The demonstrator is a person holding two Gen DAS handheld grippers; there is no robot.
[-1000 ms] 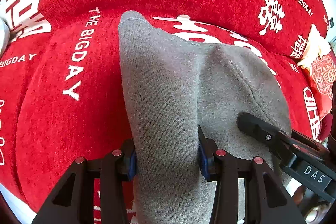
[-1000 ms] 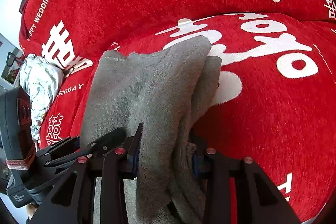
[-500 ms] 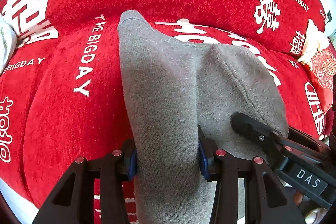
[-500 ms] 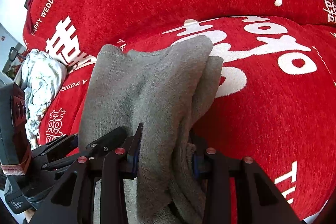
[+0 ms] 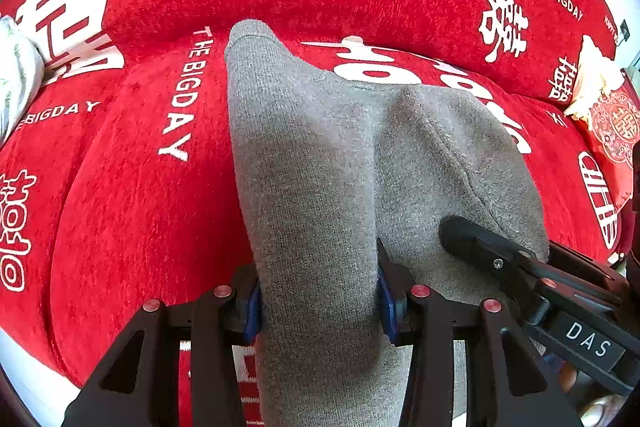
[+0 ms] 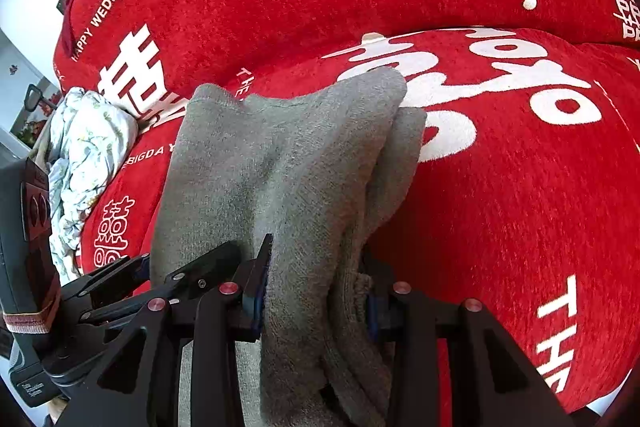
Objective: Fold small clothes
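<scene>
Both grippers clamped on the grey garment, held above the red sofa. Left gripper pinches a thick fold w/ blue pads; right gripper grips bunched layers at the other end. Garment's far edge droops toward the seat cushion. Floral cloth lies at sofa's left end.

A sofa covered in red plush printed with white characters and the words "THE BIGDAY" is seen carrying everything. A grey knitted garment is draped over the middle of its seat cushion, its far end touching the plush. To the left of the garment a crumpled white floral cloth is lain against the backrest, and to the right a red and cream cushion is set at the seat's far end.
</scene>
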